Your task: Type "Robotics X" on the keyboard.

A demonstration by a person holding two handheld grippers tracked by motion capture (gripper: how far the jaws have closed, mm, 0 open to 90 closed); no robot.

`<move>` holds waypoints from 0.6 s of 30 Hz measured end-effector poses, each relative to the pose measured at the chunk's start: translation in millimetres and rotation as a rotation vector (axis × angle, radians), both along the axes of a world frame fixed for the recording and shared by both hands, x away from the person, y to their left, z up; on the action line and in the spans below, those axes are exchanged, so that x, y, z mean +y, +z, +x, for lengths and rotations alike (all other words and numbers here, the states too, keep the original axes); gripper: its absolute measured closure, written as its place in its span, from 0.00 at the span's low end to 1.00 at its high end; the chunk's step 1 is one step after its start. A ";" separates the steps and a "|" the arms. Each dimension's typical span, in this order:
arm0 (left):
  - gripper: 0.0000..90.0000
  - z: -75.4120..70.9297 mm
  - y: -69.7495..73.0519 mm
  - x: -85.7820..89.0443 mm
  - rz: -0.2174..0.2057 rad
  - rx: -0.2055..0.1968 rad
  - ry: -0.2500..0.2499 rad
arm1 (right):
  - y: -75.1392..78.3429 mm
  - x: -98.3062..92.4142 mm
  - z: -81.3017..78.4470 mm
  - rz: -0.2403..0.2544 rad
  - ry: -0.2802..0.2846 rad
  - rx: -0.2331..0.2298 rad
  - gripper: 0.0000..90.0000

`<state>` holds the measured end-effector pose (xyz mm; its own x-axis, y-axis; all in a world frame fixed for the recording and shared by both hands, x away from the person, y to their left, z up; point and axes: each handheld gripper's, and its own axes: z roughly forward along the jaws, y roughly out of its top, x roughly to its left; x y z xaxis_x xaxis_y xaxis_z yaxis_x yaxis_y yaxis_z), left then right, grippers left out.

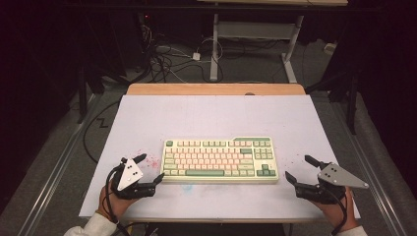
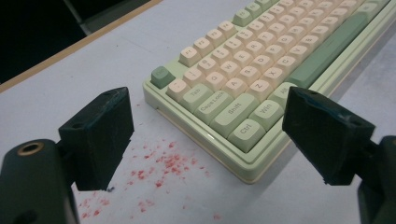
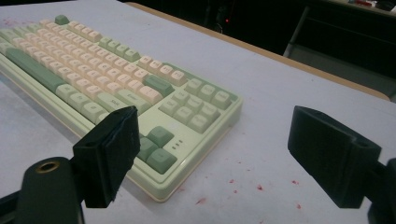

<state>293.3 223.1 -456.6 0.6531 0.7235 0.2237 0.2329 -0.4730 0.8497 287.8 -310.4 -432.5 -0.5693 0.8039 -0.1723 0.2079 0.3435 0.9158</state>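
A pale green keyboard (image 1: 220, 160) with cream and green keys lies in the middle of the white table top (image 1: 211, 115). My left gripper (image 1: 149, 168) rests open just off the keyboard's left end, jaws wide with nothing between them. In the left gripper view the keyboard's (image 2: 261, 70) near left corner sits between the jaws of the left gripper (image 2: 205, 135), a little beyond them. My right gripper (image 1: 298, 169) stands open off the right end. In the right gripper view the keyboard's (image 3: 112, 84) arrow-key corner lies ahead of the open right gripper (image 3: 212, 154).
Red specks (image 2: 161, 163) stain the white surface left of the keyboard, and a few more red specks (image 3: 243, 184) lie by its right end. A wooden table edge (image 1: 216, 89) runs along the back. Cables (image 1: 167, 59) and a desk frame (image 1: 255, 34) stand on the floor beyond.
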 end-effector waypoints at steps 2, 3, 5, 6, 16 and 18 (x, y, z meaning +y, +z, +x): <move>0.18 0.6 0.7 -0.8 0.001 -0.002 0.002 | -0.4 0.0 -0.5 -0.009 0.001 0.001 0.19; 0.18 0.9 0.9 -1.3 0.000 -0.001 0.000 | -0.4 0.0 -0.9 -0.007 0.002 0.001 0.19; 0.18 0.8 1.1 -2.3 0.004 -0.001 -0.002 | 0.4 0.5 -1.8 -0.006 0.002 0.002 0.19; 0.18 0.3 1.4 -2.4 0.006 -0.003 -0.005 | 0.9 1.1 -1.6 -0.009 0.005 -0.003 0.19; 0.18 -2.0 3.6 3.7 -0.008 0.000 0.008 | 5.6 10.7 0.7 -0.014 0.025 -0.011 0.21; 0.18 -1.4 5.0 4.6 -0.009 -0.001 0.012 | 6.1 14.1 3.1 -0.015 0.035 -0.013 0.22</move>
<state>291.9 227.7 -451.6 0.6442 0.7332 0.2178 0.2379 -0.4626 0.8540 290.9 -296.4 -426.4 -0.5944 0.7811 -0.1911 0.1842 0.3637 0.9131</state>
